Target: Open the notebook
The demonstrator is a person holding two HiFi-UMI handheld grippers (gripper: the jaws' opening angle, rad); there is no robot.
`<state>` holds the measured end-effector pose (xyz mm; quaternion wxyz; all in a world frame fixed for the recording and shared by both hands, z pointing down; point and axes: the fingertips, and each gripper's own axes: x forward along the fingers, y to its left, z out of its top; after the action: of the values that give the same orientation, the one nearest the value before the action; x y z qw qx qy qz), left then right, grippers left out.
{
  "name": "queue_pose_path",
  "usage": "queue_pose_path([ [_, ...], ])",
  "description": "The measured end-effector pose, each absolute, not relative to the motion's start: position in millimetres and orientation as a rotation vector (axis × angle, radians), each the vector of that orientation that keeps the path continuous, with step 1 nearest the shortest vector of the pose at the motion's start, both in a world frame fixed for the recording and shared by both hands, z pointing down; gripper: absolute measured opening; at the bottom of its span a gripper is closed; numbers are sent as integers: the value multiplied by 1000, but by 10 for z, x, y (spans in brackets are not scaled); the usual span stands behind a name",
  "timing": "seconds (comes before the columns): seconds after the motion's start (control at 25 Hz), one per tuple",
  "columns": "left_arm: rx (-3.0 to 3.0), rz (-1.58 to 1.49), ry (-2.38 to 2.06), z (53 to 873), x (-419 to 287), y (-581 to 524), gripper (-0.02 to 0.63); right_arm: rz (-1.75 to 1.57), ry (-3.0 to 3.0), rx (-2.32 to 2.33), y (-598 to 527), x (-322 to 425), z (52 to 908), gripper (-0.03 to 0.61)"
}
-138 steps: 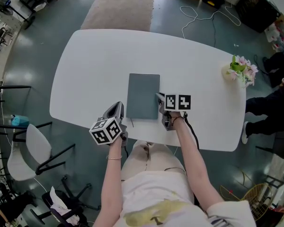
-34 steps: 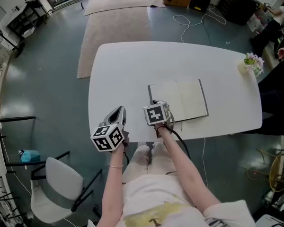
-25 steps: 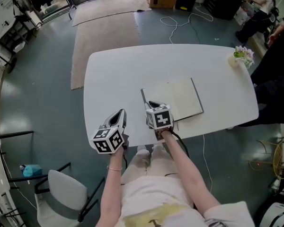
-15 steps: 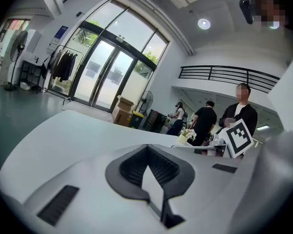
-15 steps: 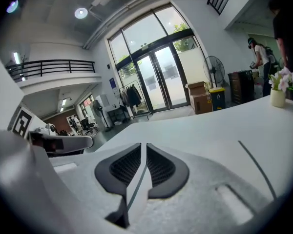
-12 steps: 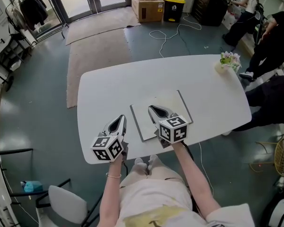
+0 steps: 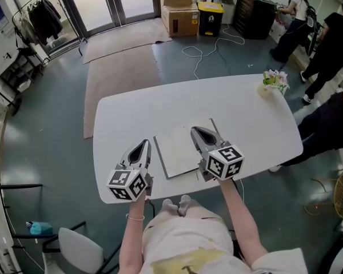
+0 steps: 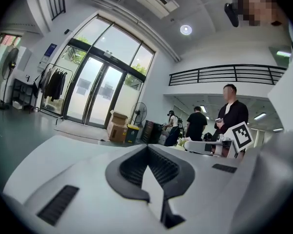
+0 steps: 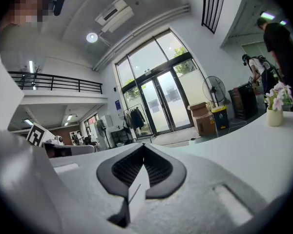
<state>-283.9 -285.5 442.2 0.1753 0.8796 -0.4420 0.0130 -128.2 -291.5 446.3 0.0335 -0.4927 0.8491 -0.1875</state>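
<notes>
Notebook: The notebook (image 7: 177, 150) is seen lying open and flat, pale pages up, with a thin dark edge of cover along its left and near sides. Its right part is hidden behind the right gripper in the head view.
Place: It is set near the front edge of the white bench (image 7: 160, 104), in front of the person, between the two grippers as seen from above.
Right gripper: The right gripper (image 7: 199, 133) is clenched. Its jaws have just been closing and nothing is caught between them. No contact with the notebook can be made out, and its own view looks out across the room.
Left gripper: The left gripper (image 7: 142, 147) is also clenched on nothing and is held just left of the notebook, apart from it.
Progress: The task is judged to be finished, since the cover is turned back and the pages are exposed. No further step on the notebook appears to be left.
Surroundings: A small vase of flowers (image 7: 272, 83) is stood at the bench's far right corner, well apart from the notebook. A rug (image 7: 120, 67) and cardboard boxes (image 7: 180, 7) are seen beyond the bench.
</notes>
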Motion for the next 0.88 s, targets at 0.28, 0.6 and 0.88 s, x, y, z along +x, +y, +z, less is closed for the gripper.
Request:
queue_pose_path([
  [0.28, 2548, -1, -1300, 4193, -2820, -2843, -1, -503, 2552, -1532, -2863, -980, 4235, 6],
  [0.6, 2599, -42, -1353, 3973, -2890, -2858, -1, -440, 2490, -1584, -2829, -731, 4052, 6],
  [0.88, 2593, -83, -1420, 3866, -3041, -2853, -2, -407, 2443, -1635, -2774, -598, 3969, 6],
])
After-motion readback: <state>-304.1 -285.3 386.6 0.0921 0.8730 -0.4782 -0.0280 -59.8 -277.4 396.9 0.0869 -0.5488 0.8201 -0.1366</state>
